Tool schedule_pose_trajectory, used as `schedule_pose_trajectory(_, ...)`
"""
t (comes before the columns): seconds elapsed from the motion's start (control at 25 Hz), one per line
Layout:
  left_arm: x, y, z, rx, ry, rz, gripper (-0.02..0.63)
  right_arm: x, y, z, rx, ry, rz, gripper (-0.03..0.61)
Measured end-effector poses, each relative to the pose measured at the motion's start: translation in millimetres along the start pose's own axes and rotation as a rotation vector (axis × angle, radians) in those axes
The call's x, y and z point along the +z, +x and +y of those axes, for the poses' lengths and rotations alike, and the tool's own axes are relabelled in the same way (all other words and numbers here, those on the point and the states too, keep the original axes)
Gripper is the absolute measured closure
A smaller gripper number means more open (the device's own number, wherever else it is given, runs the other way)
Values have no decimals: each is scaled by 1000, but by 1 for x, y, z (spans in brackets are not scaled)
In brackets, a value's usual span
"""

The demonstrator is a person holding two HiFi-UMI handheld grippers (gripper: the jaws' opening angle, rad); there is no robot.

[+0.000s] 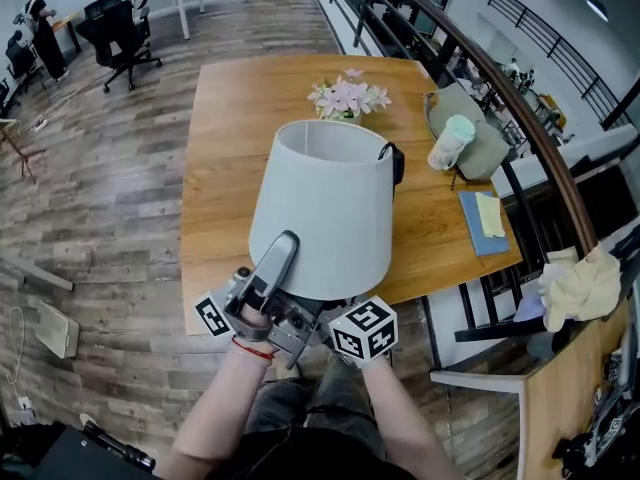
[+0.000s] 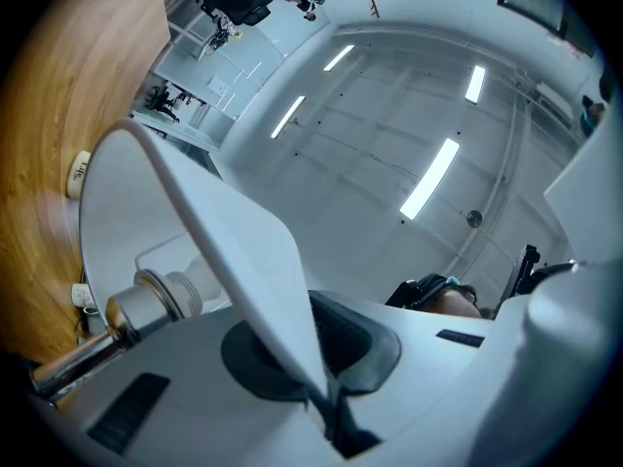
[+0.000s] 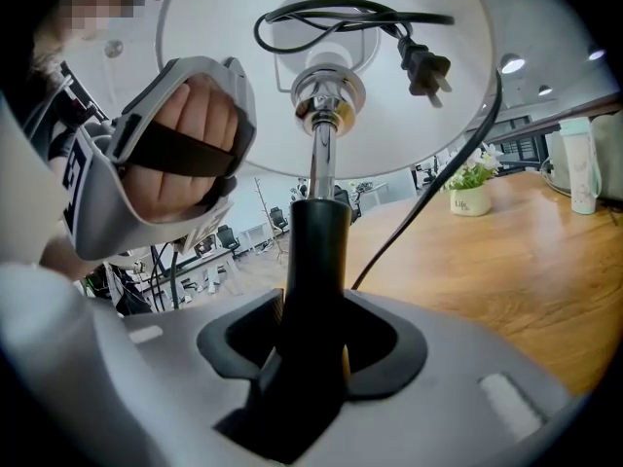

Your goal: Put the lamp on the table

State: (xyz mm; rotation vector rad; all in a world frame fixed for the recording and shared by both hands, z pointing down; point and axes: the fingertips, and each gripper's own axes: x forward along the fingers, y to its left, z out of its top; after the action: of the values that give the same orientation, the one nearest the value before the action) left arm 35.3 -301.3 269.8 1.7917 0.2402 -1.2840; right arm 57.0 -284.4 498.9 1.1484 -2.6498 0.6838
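The lamp (image 1: 325, 203) is held in both tools over the near edge of the wooden surface (image 1: 225, 168), its pale grey shade (image 2: 219, 227) covering the middle of that edge in the head view and its open top turned away from the person; its base is out of sight. The left hand-held gripper (image 2: 316, 363) is clamped on the lower rim of the shade, the thin wall pinched edge-on between its two dark pads, with one jaw lying up the outside of the shade in the head view. Inside the shade a metal socket (image 2: 156, 298) shows. The right hand-held gripper (image 3: 311, 343) is closed tight on the lamp's black stem (image 3: 316, 246), which rises straight from between the jaws to a chrome neck under the shade. The black cord with its plug (image 3: 423, 66) is looped up inside the shade, and one run of it hangs down past the stem on the right. Farther back on the surface stand a pot of pink flowers (image 1: 348, 96), a pale green and white bottle (image 1: 450, 143) beside a grey-green bag (image 1: 478, 128), and a blue notebook (image 1: 480, 230) with a yellow note on it near the right edge. A black office chair (image 1: 120, 30) stands on the plank floor, well apart at the far left
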Motion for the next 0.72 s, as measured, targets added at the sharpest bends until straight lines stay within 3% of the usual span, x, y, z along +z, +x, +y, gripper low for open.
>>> schedule_pose_trajectory(0.72, 66, 20, 62, -7, 80, -64, 614, 35, 61, -68, 81, -49, 47, 390)
